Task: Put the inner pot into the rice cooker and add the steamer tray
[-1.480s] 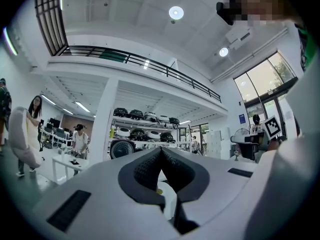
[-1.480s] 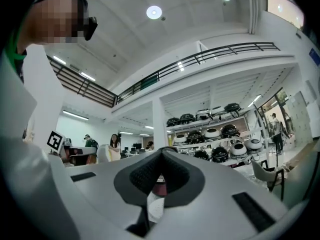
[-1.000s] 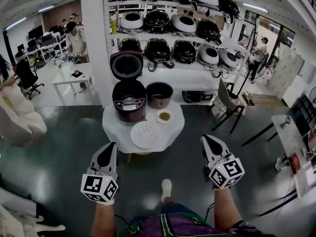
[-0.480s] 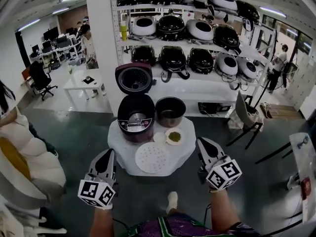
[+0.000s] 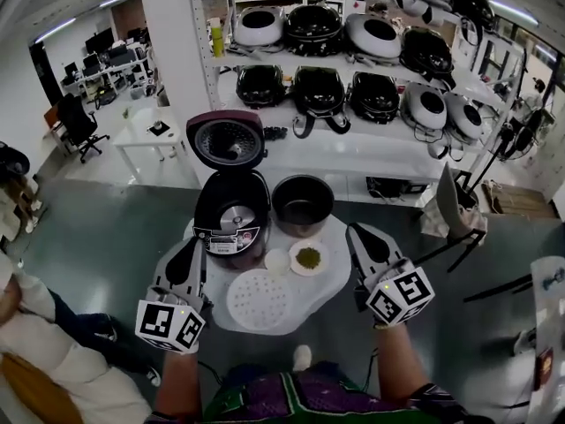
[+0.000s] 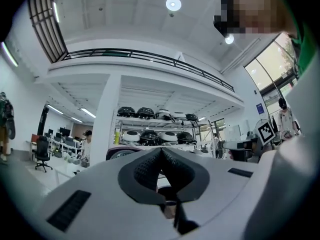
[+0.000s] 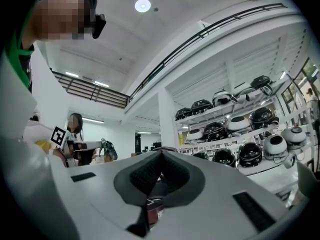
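On a small round white table point(image 5: 335, 276) stands a dark red rice cooker point(image 5: 231, 223) with its lid up. The dark inner pot point(image 5: 303, 205) sits on the table to its right. A white perforated steamer tray point(image 5: 259, 299) lies flat at the table's front. My left gripper point(image 5: 192, 247) is shut and empty, at the table's left edge beside the cooker. My right gripper point(image 5: 357, 234) is shut and empty too, at the table's right edge. In both gripper views the jaws meet with nothing between them.
A small white cup point(image 5: 277, 261) and a dish of green stuff point(image 5: 308, 258) lie between the cooker and the tray. Behind the table stand white shelves point(image 5: 353, 144) with several rice cookers. A chair point(image 5: 455, 210) is at the right, a person point(image 5: 26, 360) at the lower left.
Both grippers and the head have come forward to the table, which now lies close between the grippers. Both stay shut.
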Tool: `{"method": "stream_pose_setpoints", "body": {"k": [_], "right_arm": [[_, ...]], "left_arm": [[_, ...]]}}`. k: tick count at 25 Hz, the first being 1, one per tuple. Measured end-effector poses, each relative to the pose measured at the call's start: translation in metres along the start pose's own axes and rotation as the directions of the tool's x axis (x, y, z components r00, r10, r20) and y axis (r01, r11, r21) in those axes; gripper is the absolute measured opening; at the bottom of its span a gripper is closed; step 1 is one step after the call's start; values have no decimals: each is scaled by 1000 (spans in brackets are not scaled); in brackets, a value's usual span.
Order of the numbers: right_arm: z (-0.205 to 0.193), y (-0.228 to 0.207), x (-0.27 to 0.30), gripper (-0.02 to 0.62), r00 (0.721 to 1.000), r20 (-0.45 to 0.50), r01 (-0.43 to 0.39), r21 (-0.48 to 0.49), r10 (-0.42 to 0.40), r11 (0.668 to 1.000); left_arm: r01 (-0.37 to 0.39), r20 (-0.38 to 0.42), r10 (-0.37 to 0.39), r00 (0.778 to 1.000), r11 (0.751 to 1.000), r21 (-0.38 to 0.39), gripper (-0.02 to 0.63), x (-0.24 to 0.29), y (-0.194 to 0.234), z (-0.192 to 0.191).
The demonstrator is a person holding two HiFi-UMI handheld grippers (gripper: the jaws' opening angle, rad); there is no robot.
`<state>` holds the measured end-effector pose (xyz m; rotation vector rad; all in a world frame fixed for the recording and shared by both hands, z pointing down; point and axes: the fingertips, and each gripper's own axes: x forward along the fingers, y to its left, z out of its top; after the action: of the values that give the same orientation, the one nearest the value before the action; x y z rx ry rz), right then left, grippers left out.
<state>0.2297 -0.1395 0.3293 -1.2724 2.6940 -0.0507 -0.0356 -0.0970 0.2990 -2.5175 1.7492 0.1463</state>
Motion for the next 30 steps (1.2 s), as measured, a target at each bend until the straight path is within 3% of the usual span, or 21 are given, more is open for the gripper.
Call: {"method": "stream_pose_setpoints", "body": {"k": [9,10,11,14,23,30], "right_arm": [[-12,-36,57,8,1000,-17,17,34,-16,999],[-15,-38,64,152,1000,-31,4,40,-3,999],[-20,-39,70,209,999,-49,-2,42,4,999],[-37,-52,84,264,994,-106,29,33,-25,999],[-108,-116,129,259,958,-274,98,44,-82,994],[-185,-170,154,259,900,-415,167,44,-134,985]], "left_arm": [[-9,-24,9,1000,1000,-1,20,51,24,-11],[-6,-26,6,1000,1000,1,20,54,26,-12],[-2,-27,2,1000,1000,2,20,57,28,-13],[13,-31,-13,999,1000,-9,20,67,32,-20],[65,-72,-65,995,998,3,20,100,30,-49],[32,-88,-34,996,999,-28,20,118,44,-68]]}}
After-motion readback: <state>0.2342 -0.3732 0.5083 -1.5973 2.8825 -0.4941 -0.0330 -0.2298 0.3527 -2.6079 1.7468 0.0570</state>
